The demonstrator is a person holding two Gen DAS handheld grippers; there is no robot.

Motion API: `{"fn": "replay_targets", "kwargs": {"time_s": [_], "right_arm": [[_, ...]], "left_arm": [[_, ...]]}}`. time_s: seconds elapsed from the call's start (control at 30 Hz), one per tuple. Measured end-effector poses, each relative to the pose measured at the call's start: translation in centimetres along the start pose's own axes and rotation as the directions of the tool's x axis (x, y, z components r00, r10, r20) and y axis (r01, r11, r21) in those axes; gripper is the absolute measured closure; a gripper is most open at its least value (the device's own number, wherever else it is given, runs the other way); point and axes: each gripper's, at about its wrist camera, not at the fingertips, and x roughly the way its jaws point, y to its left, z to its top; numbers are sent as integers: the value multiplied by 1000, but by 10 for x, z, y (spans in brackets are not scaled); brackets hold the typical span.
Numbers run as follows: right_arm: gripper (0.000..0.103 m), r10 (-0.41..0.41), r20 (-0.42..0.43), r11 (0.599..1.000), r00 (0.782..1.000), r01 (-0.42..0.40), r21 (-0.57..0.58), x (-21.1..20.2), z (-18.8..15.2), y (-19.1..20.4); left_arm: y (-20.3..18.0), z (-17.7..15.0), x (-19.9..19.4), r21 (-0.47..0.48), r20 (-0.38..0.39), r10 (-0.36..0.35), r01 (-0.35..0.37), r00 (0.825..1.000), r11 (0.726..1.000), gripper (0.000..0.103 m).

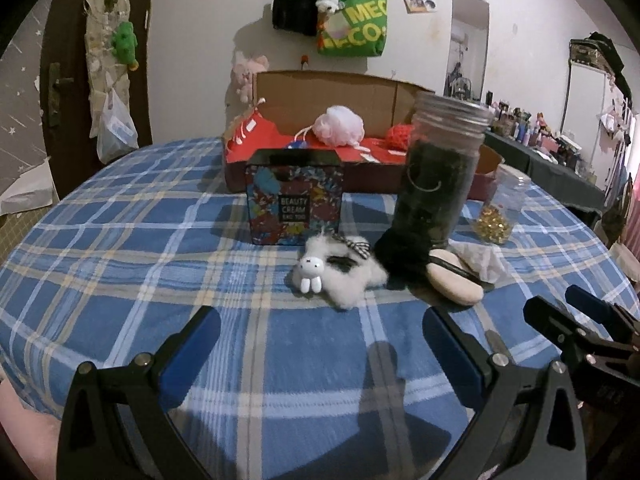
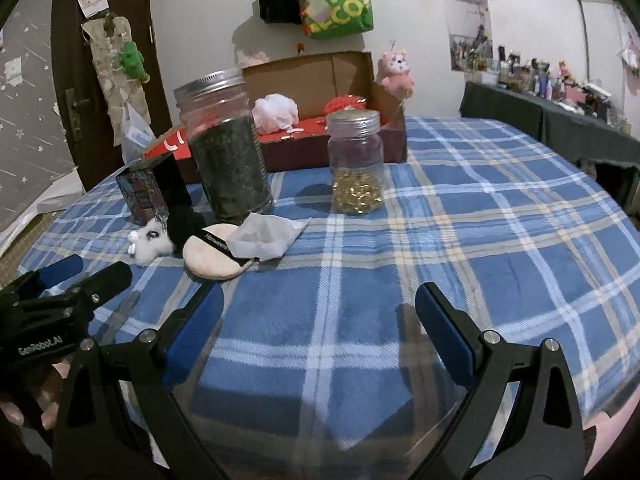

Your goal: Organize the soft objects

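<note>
— Fluffy white, that rabbit toy (image 1: 334, 276), lying on the checked bench (image 1: 140, 240) just ahead of the left gripper (image 1: 320, 340). Is that the first one to go?

— I'd guess so. Both grippers are spread wide and holding nothing; the right gripper (image 2: 320, 320) hovers over bare cloth, nearer the round beige puff (image 2: 214, 256).

— Where do the soft things belong?

— Probably the red-lined cardboard box (image 1: 360, 92) at the far side; a pink bath pouf (image 1: 340, 125) and something red and woolly already sit in it.

— Any advice?

— Come in low and pinch the toy's body, not the little dangling feet. It touches a black fuzzy item (image 1: 404, 252) beside the tall dark jar (image 1: 440, 168), so lift straight up and keep clear of that jar and the patterned tin (image 1: 295, 200).
</note>
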Motion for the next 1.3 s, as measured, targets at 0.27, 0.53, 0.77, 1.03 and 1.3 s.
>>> {"fn": "replay_targets", "kwargs": {"time_s": [0.27,0.53,0.77,1.03,1.3], "right_arm": [[5,66,-83,998,994,-64,30,30,25,0],[41,137,-177,991,975,-133,30,59,45,6],[81,215,-192,975,958,-221,-12,59,46,16],[81,221,-160,973,962,-228,-30,49,52,15],[81,234,-166,971,958,-240,-19,46,52,13]], "left_arm": [[4,21,18,28,-66,-33,35,997,999,0],[-1,33,39,93,-169,-74,91,983,992,35],[1,35,39,64,-188,-143,157,972,985,61],[1,38,35,68,-182,-141,156,973,985,63],[6,39,32,55,-186,-158,171,970,984,78]]}}
